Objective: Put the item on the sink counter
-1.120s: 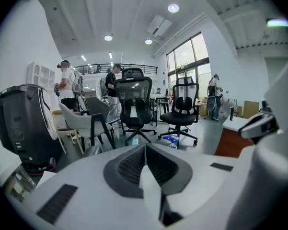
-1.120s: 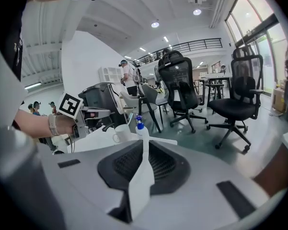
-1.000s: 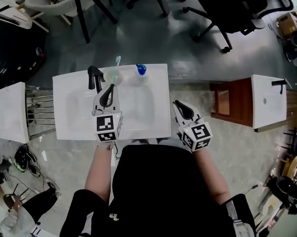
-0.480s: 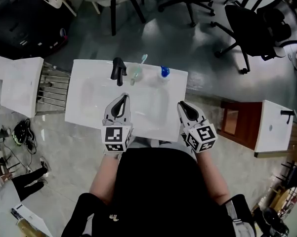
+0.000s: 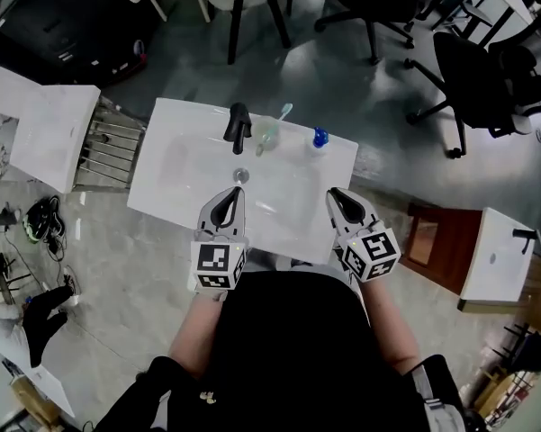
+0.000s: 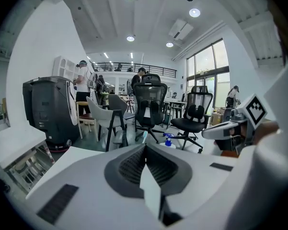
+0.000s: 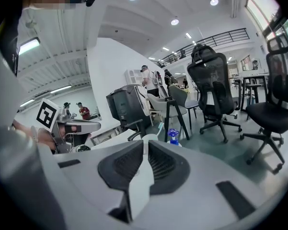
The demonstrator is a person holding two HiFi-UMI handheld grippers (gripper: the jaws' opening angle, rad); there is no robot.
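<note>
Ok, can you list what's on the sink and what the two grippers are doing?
Sink counter: white, drain in the middle
Faucet: black, at the back
Cup: beside the faucet, toothbrush in it
Bottle: blue cap, right of the cup
Left gripper: shut, empty, over the counter's front
Right gripper: shut, empty, by the counter's right edge

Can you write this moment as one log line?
left gripper: shut, empty | right gripper: shut, empty | both: at near edge of sink | cup, bottle: by faucet
</note>
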